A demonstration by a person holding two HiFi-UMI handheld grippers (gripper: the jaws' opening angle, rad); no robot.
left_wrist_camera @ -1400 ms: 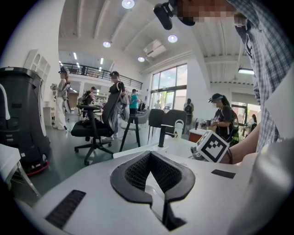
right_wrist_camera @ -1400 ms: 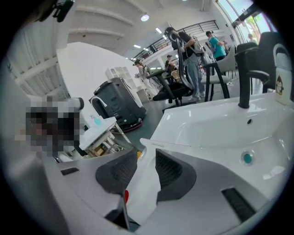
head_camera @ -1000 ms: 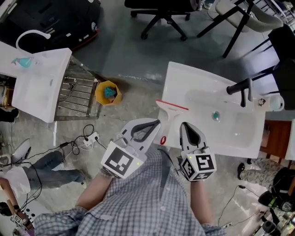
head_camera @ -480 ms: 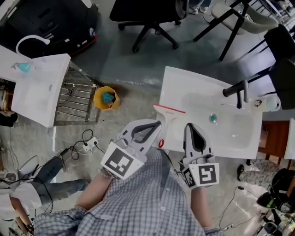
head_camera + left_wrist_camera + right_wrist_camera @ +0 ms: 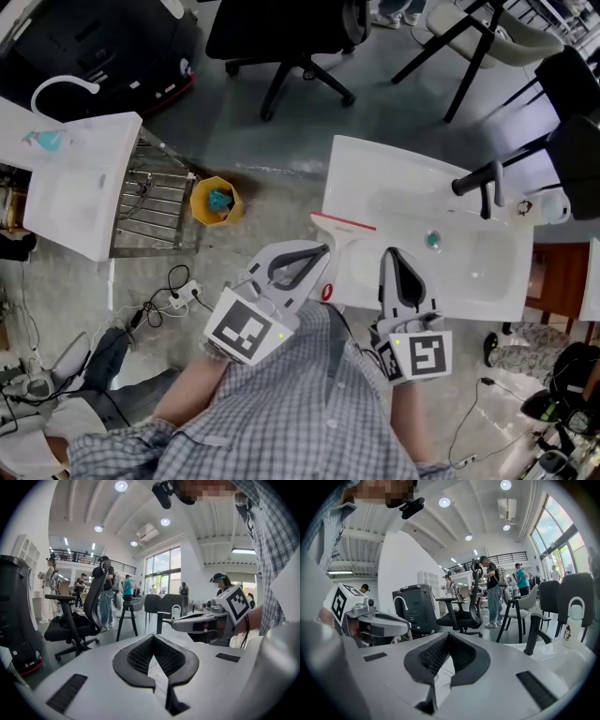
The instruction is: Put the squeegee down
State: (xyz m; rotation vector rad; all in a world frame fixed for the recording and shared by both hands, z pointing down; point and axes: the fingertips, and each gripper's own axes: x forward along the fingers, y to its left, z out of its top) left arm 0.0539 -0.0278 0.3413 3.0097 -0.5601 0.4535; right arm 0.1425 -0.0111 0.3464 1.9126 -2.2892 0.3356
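surface: white sink (image 5: 367, 173) | on it: squeegee (image 5: 344, 246), near edge

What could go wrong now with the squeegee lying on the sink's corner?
The squeegee lies at the sink's near corner, its handle end apparently over the edge; a nudge might tip it to the floor. The left gripper, shut and empty, appears close beside it, so swinging away could clip it.

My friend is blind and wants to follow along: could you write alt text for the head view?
Seen from above, a white squeegee with a red blade lies on the edge of a white sink, between the left gripper and the right gripper, both shut and empty.
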